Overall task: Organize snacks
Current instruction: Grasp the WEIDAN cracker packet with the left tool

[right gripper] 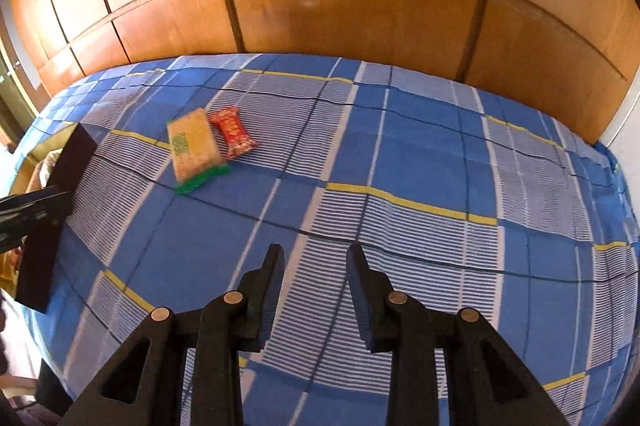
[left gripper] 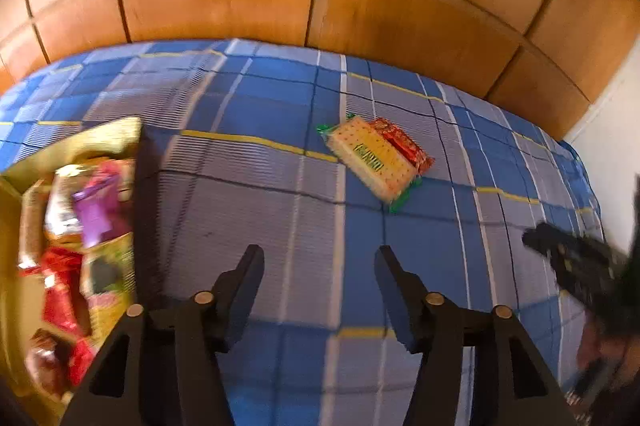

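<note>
- Covering the whole work area, the blue plaid bedspread point(right gripper: 400, 153) is bare except for two packets, with wooden wardrobe doors point(right gripper: 320, 5) behind it.
- Sitting at the bed's left edge, the yellow box point(left gripper: 80, 141) already holds many snacks, blurred but plainly piled in; most of the sorting looks done.
- Left to move, by my reading: the cracker packet point(left gripper: 374, 159) and, touching its far side, the red snack packet point(left gripper: 404, 143), both well apart from the box.
- Hovering over bare cloth, the left gripper point(left gripper: 320, 258) stands moderately open and empty.
- Also empty, the right gripper point(right gripper: 315, 258) has its jaws narrowly parted.
</note>
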`<state>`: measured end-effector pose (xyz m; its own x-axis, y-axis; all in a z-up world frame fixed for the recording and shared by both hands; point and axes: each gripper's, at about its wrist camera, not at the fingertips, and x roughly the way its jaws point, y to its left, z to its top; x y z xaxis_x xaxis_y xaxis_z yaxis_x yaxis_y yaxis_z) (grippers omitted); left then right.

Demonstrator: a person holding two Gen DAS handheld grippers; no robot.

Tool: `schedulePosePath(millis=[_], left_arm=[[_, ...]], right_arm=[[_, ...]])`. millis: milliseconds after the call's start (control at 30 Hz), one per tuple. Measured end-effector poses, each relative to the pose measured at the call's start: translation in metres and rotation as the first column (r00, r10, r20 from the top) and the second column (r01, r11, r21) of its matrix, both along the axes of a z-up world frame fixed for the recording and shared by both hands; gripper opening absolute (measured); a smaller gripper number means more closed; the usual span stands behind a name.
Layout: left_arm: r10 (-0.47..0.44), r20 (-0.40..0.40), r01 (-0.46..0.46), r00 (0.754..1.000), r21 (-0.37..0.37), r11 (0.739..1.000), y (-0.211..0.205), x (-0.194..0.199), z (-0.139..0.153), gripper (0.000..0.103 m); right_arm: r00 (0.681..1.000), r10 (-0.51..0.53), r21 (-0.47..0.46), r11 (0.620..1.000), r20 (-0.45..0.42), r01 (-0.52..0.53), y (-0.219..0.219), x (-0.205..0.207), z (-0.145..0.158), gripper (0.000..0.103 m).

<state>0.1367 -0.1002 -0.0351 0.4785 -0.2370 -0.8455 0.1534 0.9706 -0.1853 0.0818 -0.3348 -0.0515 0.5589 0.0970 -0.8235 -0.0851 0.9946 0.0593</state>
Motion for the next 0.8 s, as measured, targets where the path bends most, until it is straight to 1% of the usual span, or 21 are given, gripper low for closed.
schedulePosePath(millis=[67, 133, 300, 433, 533, 600, 633, 733, 800], left_arm=[[0.011, -0.025, -0.012, 1.0, -0.018, 1.0, -0.011, 0.017, -0.005, 0.066], [0.021, -0.044, -0.023, 0.999, -0.028, 0.999, -0.023, 0.033, -0.011, 0.067], [0.029, -0.088, -0.03, 0.996, -0.009, 1.0, -0.049, 0.068, -0.026, 0.068], [0.065, -0.119, -0.067, 0.991, -0.013, 0.998, -0.06, 0.093, -0.035, 0.068], [0.087, -0.137, -0.088, 0.987, 0.0, 0.996, -0.069, 0.11, -0.042, 0.072], [0.102, -0.155, -0.103, 0.983, 0.005, 0.995, -0.072, 0.118, -0.048, 0.072], [0.108, -0.158, -0.108, 0.982, 0.008, 0.994, -0.073, 0.122, -0.05, 0.072], [0.121, -0.13, -0.116, 0.984, 0.048, 0.992, -0.081, 0.131, -0.053, 0.074], [0.092, -0.11, -0.083, 0.99, 0.091, 0.992, -0.086, 0.132, -0.054, 0.072]], right_arm=[[1.0, -0.004, 0.054, 0.999, -0.005, 0.004, -0.002, 0.002, 0.001, 0.032], [1.0, -0.009, 0.088, 0.996, -0.009, 0.01, -0.003, 0.004, 0.003, 0.032], [1.0, -0.027, 0.132, 0.991, -0.015, 0.029, -0.007, 0.005, 0.007, 0.036], [0.999, -0.038, 0.153, 0.987, -0.023, 0.041, -0.01, 0.006, 0.008, 0.036], [0.999, -0.037, 0.168, 0.985, -0.03, 0.042, -0.011, 0.007, 0.009, 0.036], [0.999, -0.034, 0.178, 0.983, -0.027, 0.038, -0.011, 0.006, 0.01, 0.037], [0.999, -0.033, 0.182, 0.983, -0.024, 0.037, -0.011, 0.006, 0.011, 0.037], [0.999, -0.034, 0.185, 0.982, -0.024, 0.038, -0.011, 0.006, 0.011, 0.037], [0.999, -0.037, 0.181, 0.983, -0.023, 0.04, -0.011, 0.006, 0.011, 0.037]])
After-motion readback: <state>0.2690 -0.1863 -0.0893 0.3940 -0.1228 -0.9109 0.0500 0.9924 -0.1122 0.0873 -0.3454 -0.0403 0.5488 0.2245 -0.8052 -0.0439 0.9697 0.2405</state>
